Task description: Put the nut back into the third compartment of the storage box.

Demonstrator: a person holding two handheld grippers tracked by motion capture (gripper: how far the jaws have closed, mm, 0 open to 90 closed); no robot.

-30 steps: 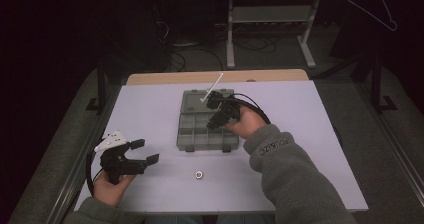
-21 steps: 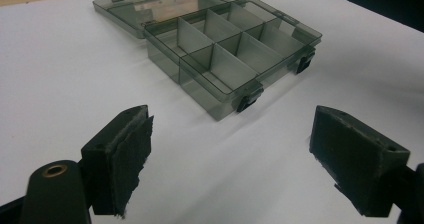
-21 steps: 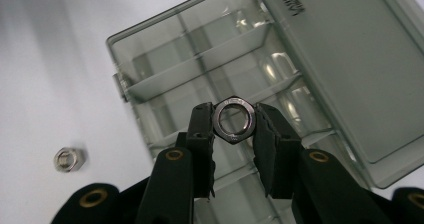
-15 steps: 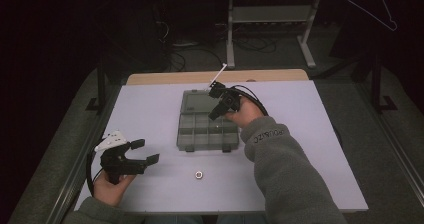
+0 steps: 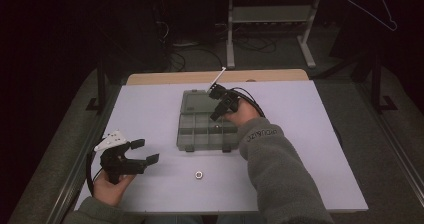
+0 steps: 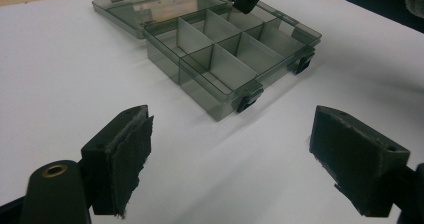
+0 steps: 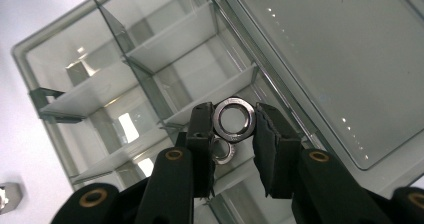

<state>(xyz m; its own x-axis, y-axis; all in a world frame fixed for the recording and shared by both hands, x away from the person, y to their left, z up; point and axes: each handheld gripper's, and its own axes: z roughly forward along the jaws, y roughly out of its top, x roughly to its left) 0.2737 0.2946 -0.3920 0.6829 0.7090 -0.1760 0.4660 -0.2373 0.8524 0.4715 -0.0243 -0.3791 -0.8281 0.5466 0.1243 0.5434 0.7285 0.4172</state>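
Right gripper (image 7: 234, 121) pinches a shiny metal ring (image 7: 233, 117) above the smoky clear plastic compartment box (image 5: 207, 126) at table centre, lid flat open toward twelve o'clock. A second ring (image 7: 223, 150) sits half hidden behind the jaws. Left gripper (image 6: 230, 154) at seven o'clock gapes wide, empty. A small silver nut (image 5: 199, 174) lies at six.

High view: room dark, table (image 5: 300, 149) lit from above, soft shadows. Left gripper view: table bright, near-blown white; jaws near cam slightly soft. Right gripper view: glare specks on clear box (image 7: 150, 84), background blurred, washer (image 7: 234, 119) sharp.
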